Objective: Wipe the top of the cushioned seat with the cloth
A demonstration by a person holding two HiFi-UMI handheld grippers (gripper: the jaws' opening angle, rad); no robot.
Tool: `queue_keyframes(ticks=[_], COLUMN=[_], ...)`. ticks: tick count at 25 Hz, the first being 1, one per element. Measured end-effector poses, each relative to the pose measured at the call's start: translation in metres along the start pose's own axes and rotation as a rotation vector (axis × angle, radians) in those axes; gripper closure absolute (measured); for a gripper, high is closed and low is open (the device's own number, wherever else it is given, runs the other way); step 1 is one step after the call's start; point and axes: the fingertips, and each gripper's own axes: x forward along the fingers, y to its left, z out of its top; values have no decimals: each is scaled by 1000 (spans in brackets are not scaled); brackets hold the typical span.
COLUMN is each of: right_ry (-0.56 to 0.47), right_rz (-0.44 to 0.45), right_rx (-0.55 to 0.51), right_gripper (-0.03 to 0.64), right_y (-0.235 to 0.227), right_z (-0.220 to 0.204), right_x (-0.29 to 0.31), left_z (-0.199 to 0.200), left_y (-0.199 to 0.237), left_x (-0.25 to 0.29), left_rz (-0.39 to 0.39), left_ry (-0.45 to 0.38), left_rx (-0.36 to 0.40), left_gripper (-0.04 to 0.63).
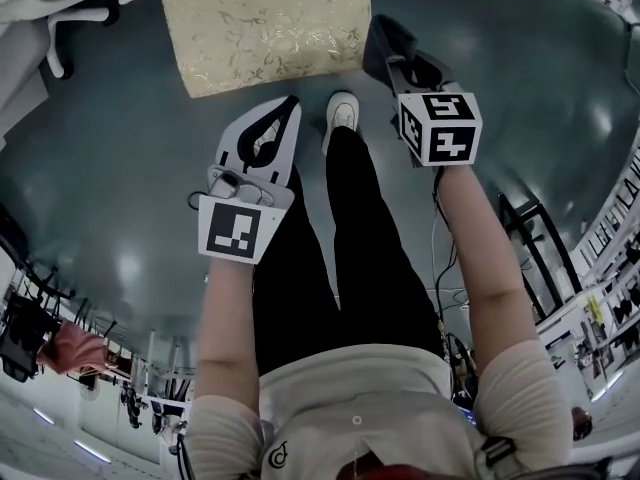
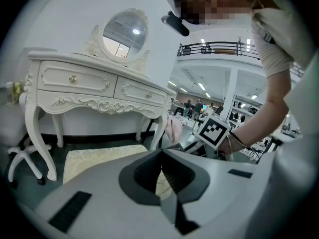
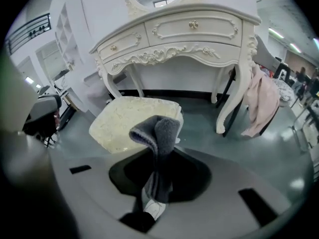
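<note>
Right gripper (image 3: 157, 180) pinches a fuzzy dark grey cloth (image 3: 159, 131), just beside the cream brocade cushioned seat (image 1: 265, 23). Left gripper (image 2: 162, 169) jaws pressed together, empty.

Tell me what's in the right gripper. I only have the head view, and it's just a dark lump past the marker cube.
Observer: The right gripper view shows the right gripper shut on a grey cloth, whose free end flops over above the jaws.
Operator: And the other one?
Observer: The left gripper has its jaws together with nothing between them.
Operator: What lies beyond the top edge of my picture?
Observer: A white dressing table stands behind the cushioned seat, and a pink garment hangs at one of its legs.
</note>
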Motion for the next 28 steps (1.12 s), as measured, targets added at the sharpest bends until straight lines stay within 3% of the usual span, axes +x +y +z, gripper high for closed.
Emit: queue_keyframes(ticks=[7, 16, 28], right_ry=[-88, -184, -384], right_rz=[22, 51, 37], right_rx=[5, 39, 36], right_gripper=[534, 534, 534], right_y=[64, 147, 173], right_z=[37, 93, 185], right_x=[-22, -79, -218], left_z=[20, 72, 208], left_y=[25, 65, 57], left_x=[-43, -115, -184], left_rz=[-13, 52, 126], left_ry=[-40, -41, -127], left_rx=[21, 47, 76], left_gripper=[581, 581, 581])
